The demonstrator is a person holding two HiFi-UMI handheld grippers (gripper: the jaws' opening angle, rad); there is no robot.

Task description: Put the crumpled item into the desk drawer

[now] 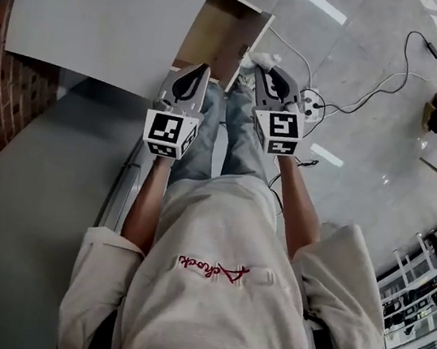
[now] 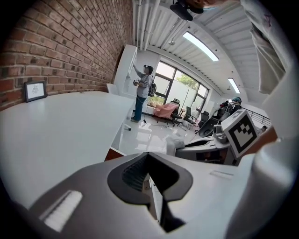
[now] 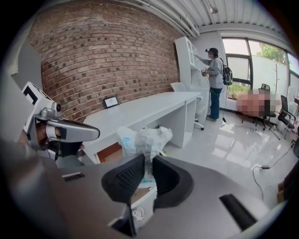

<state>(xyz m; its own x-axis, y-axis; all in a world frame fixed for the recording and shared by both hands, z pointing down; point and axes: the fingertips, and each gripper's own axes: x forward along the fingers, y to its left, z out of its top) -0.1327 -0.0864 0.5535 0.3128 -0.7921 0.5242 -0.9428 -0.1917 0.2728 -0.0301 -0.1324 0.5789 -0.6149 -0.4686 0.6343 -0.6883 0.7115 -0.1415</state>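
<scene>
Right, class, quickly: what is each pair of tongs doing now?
Left tongs: shut, nothing between them.
Right tongs: shut on the crumpled item.

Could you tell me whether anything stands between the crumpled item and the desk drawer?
Nothing visible does. The right claw holds the crumpled item at the edge of the open desk drawer; its wooden inside shows bare. The left claw is alongside, not across the path.
</scene>
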